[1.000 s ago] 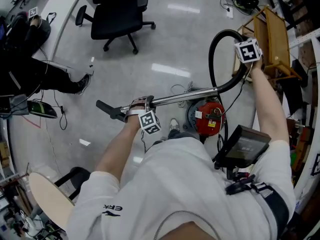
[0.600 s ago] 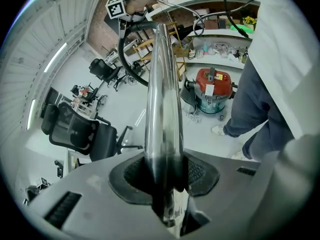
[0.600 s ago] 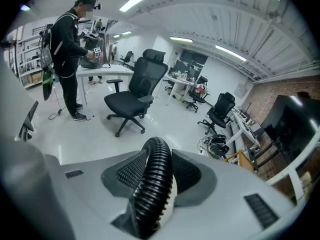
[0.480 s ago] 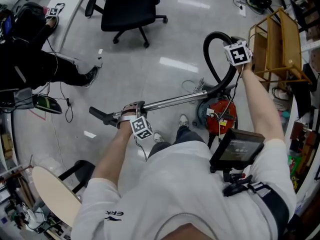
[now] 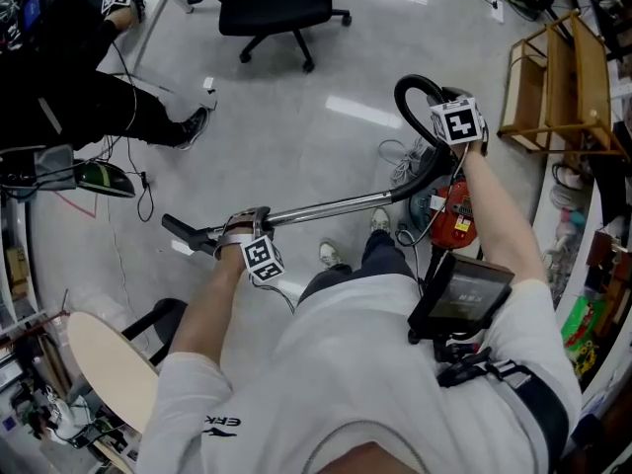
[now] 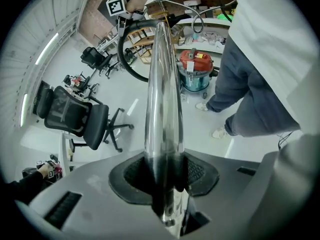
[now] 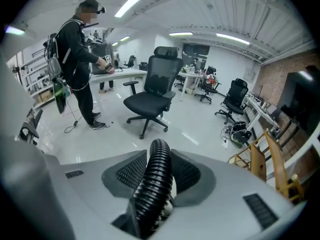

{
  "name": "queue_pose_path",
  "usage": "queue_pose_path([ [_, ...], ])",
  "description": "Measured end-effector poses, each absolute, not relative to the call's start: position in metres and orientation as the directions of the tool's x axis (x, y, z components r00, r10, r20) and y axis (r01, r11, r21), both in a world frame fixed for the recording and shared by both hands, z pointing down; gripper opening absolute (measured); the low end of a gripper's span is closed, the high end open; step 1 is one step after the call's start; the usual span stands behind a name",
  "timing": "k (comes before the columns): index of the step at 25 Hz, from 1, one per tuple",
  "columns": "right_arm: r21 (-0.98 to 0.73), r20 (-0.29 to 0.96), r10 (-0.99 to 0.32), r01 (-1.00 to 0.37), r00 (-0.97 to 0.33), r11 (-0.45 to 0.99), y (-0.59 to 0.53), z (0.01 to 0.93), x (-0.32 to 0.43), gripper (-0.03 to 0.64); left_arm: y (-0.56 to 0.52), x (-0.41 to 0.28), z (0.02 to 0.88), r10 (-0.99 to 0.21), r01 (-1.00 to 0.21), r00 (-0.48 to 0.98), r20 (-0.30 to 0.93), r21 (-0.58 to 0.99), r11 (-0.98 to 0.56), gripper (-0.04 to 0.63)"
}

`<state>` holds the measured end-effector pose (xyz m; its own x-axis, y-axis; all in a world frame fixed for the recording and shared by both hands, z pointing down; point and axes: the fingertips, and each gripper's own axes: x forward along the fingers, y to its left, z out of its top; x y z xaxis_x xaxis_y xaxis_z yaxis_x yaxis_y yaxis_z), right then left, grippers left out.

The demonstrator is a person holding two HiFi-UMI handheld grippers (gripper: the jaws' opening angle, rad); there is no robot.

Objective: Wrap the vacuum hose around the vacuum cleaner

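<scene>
Pale floor (image 5: pixel 296 146); left fingers (image 6: pixel 75 184) tight on wand (image 6: pixel 162 84); right fingers (image 7: pixel 240 184) tight on hose (image 7: pixel 155 179), nearer vacuum cleaner (image 5: pixel 456 215)

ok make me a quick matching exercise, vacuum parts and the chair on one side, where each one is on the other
1 metal tube
2 ribbed black hose
3 red vacuum cleaner
4 black office chair

A between the fingers of the right gripper
B beside the person's shoes
C empty, top of the head view
D between the fingers of the left gripper

Pairs: 1-D, 2-A, 3-B, 4-C
</scene>
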<state>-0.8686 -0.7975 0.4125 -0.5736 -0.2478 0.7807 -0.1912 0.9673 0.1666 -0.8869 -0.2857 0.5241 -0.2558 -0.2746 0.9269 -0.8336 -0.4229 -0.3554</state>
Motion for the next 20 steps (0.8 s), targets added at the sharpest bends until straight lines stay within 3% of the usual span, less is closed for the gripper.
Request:
queue_pose_path([
  [5, 0.03, 0.78, -0.204, -0.29, -0.591, 0.956, -0.753, 0.438, -0.859, 0.126, -0.228, -0.885, 0.525, -0.225, -0.826, -0.238, 0.945, -0.319, -0.464, 0.127],
  [6, -0.001, 0.783, -0.195, -0.314, -0.591, 0.949, -0.745, 0.446, -0.855, 0.1, -0.215, -0.883, 0.525, -0.213, -0.823, -0.232, 0.949, -0.308, -0.478, 0.127],
  [7, -0.03, 0.79, -0.181, -0.332, -0.586, 0.943, -0.737, 0.456, -0.849, 0.013, -0.203, -0.88, 0.525, -0.202, -0.821, -0.221, 0.954, -0.293, -0.49, 0.127],
  [8, -0.062, 0.801, -0.157, -0.341, -0.578, 0.938, -0.727, 0.468, -0.843, -0.002, -0.192, -0.875, 0.525, -0.192, -0.825, -0.204, 0.96, -0.275, -0.494, 0.126],
  [17, -0.455, 0.793, 0.146, -0.415, -0.591, 0.788, -0.628, 0.565, -0.784, 0.004, -0.096, -0.843, 0.554, -0.027, -0.958, -0.04, 0.999, -0.046, -0.284, 0.124],
  [20, -0.556, 0.756, 0.254, -0.385, -0.603, 0.737, -0.589, 0.582, -0.778, 0.1, -0.084, -0.829, 0.554, -0.023, -0.959, -0.033, 0.999, -0.038, -0.281, 0.126],
])
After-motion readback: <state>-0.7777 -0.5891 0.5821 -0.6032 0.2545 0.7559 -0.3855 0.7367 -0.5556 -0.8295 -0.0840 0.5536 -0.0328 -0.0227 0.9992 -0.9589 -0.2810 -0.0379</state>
